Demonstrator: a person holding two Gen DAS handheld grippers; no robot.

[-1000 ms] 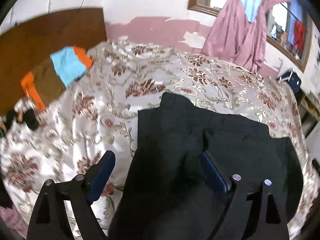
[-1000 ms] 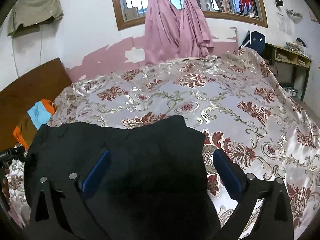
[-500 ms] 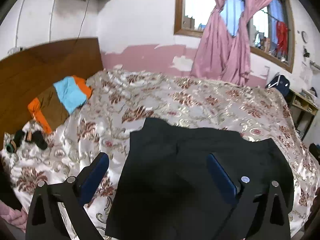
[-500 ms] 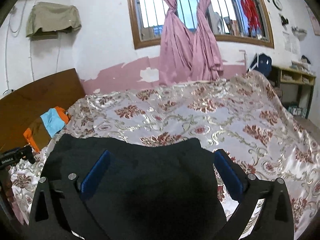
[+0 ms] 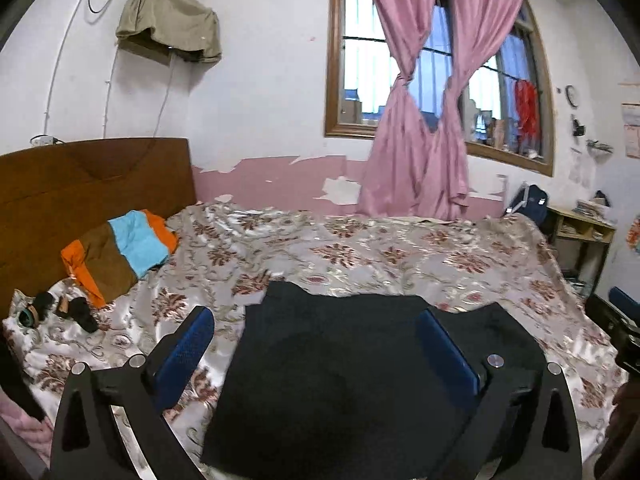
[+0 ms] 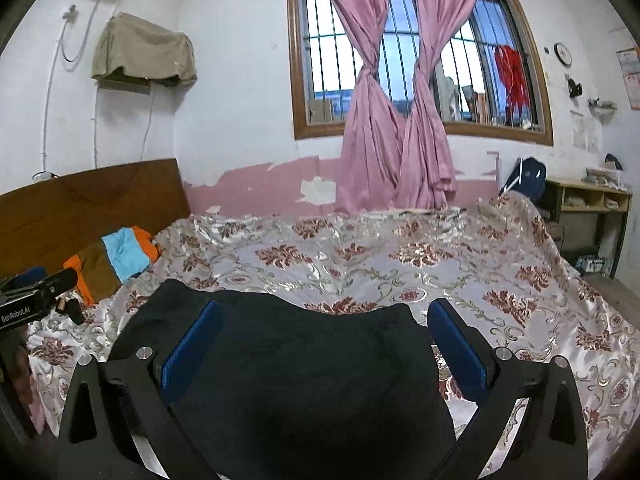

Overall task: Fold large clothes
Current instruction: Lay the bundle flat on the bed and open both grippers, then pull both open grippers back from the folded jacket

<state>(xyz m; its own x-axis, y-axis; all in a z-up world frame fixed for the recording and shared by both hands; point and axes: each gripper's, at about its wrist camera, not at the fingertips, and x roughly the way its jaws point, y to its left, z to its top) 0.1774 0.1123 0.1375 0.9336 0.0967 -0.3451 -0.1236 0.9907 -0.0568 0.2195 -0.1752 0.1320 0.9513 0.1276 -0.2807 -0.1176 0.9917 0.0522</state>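
left wrist view: the left gripper [image 5: 316, 332] is held above the bed [image 5: 400, 256] with its two blue pads [image 5: 186, 350] spread wide, and nothing is between them. the black garment [image 5: 348, 376] lies flat on the bed, on the side of the bed nearest to the camera. one pad is over the flowered cover of the bed, just beside the garment's edge, and the other pad is over the garment. whether the pads touch the cloth i cannot tell. at the head of the bed, against the headboard [image 5: 80, 184], there is a folded cloth [image 5: 120, 256] in orange, brown and light blue. some small dark things [image 5: 68, 310] lie on the bed near this cloth. behind the bed is a window [image 5: 424, 60] with pink curtains [image 5: 424, 120]. at the far right edge a part of the right gripper [image 5: 624, 320] shows.

right wrist view: the right gripper [image 6: 320, 328] is also wide, and it holds nothing. the garment [image 6: 296, 376] lies on the bed [image 6: 440, 264] on the side nearest to the camera, and it fills the space between the pads [image 6: 456, 344]. one pad is over the garment, the other is at its edge, over the bed cover. the folded cloth [image 6: 116, 260] is at the head of the bed by the headboard [image 6: 88, 200]. the left gripper [image 6: 32, 296] shows at the left edge, beside the bed. the window [image 6: 400, 40] and the curtains [image 6: 396, 120] are behind the bed.
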